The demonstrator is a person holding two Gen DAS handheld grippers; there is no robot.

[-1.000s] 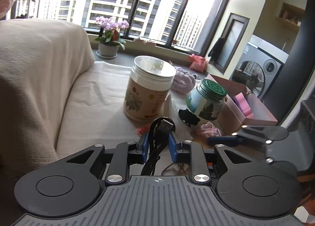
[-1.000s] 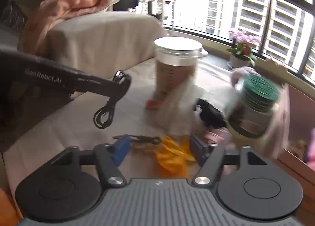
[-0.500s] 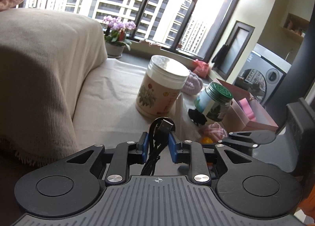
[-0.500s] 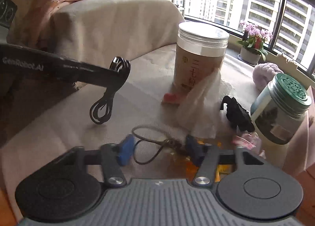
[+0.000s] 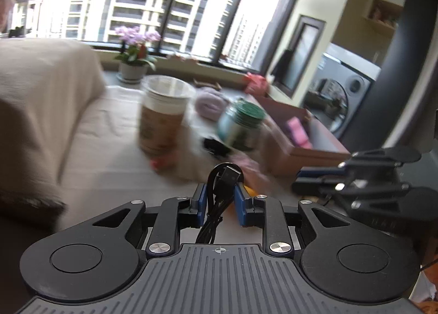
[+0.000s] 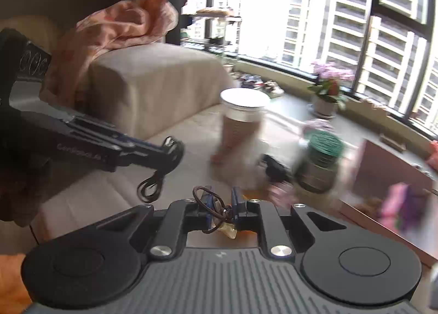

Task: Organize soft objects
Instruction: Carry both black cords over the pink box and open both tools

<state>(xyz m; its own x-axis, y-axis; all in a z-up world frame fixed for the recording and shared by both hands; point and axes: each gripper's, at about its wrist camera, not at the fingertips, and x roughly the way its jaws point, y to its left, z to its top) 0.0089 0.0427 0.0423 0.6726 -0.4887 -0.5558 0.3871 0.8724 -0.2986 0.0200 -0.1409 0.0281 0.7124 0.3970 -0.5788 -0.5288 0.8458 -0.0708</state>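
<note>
Two jars point(image 5: 161, 119) point(image 5: 241, 127) stand; each gripper point(image 5: 220, 199) point(image 6: 221, 204) grips one cord point(image 5: 219, 190) point(image 6: 216, 207).

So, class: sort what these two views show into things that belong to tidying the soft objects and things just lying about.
Part of the job:
- left gripper, shut on black USB cable
- right gripper, whose jaws have just been closing, on thin brown cord
- pink box

Lying about:
- large white-lidded jar
- green-lidded jar
- potted flowers
- washing machine
</note>
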